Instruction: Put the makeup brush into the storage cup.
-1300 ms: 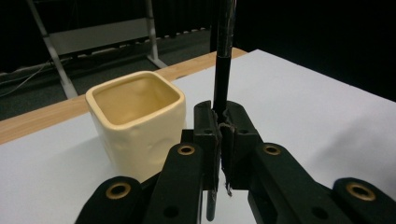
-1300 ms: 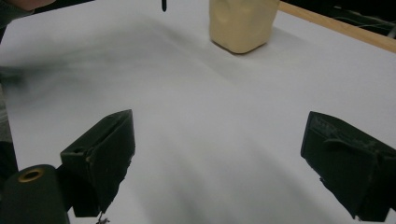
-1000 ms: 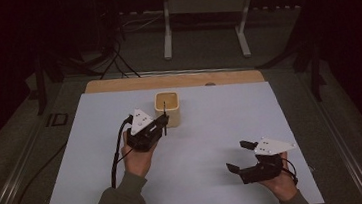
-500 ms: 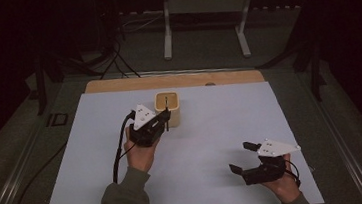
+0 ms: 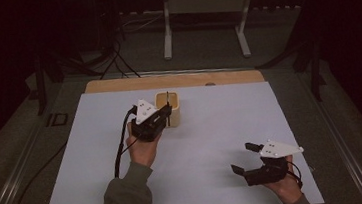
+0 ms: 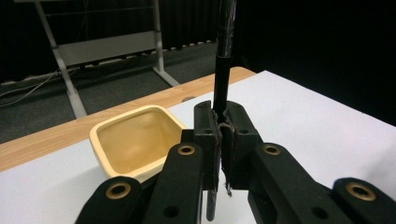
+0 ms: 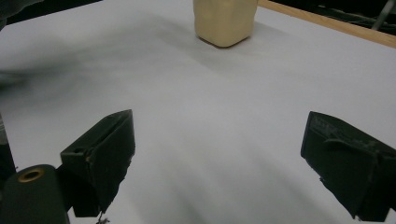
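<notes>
A cream square cup (image 5: 168,108) (image 6: 135,140) (image 7: 225,21) stands open-topped on the white table sheet (image 5: 212,129), near its far middle. My left gripper (image 5: 166,114) (image 6: 221,140) hovers right beside the cup, shut on a thin black pen (image 6: 222,70) that stands upright between the jaws; the pen's top (image 5: 167,97) rises over the cup in the high view. My right gripper (image 5: 242,158) (image 7: 219,158) rests low near the front right of the sheet, jaws wide open with nothing between them.
A wooden board edge (image 5: 172,80) (image 6: 60,135) runs along the far side of the sheet. Beyond it stands a white metal frame (image 5: 205,14) on the dark floor. A black cable (image 5: 120,148) trails from the left gripper.
The left gripper with the pen has moved forward and a little right, up to the cup. The right gripper has drifted slightly toward the front right.
</notes>
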`<state>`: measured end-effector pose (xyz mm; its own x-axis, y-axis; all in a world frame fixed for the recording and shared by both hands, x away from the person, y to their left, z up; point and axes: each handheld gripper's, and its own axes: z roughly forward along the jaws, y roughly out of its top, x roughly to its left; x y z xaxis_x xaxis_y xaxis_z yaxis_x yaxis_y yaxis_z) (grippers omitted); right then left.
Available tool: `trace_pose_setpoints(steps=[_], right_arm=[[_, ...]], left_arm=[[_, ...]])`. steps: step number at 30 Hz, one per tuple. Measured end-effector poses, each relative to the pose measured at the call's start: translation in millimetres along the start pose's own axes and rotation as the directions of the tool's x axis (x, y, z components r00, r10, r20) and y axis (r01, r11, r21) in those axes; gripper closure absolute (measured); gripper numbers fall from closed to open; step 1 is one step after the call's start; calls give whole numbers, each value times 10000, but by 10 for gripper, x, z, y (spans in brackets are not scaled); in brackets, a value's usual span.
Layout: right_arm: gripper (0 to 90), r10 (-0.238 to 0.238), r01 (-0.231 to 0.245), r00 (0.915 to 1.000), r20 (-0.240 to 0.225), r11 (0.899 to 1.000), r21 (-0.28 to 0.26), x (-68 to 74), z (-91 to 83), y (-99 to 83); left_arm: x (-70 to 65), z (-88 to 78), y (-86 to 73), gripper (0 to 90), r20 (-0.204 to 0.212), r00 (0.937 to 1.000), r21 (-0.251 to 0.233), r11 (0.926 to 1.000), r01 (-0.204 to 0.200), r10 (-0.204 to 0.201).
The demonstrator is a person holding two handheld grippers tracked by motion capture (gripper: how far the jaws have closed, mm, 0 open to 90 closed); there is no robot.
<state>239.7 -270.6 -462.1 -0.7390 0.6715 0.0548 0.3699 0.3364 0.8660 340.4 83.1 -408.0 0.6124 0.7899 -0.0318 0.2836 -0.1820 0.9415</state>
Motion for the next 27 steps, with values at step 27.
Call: trace_pose_setpoints(steps=[27], right_arm=[[98, 199, -199, 9998, 57, 9998, -24, -30, -18, -34]], left_arm=[[161, 197, 114, 868, -478, 9978, -107, 9990, 444, -449]])
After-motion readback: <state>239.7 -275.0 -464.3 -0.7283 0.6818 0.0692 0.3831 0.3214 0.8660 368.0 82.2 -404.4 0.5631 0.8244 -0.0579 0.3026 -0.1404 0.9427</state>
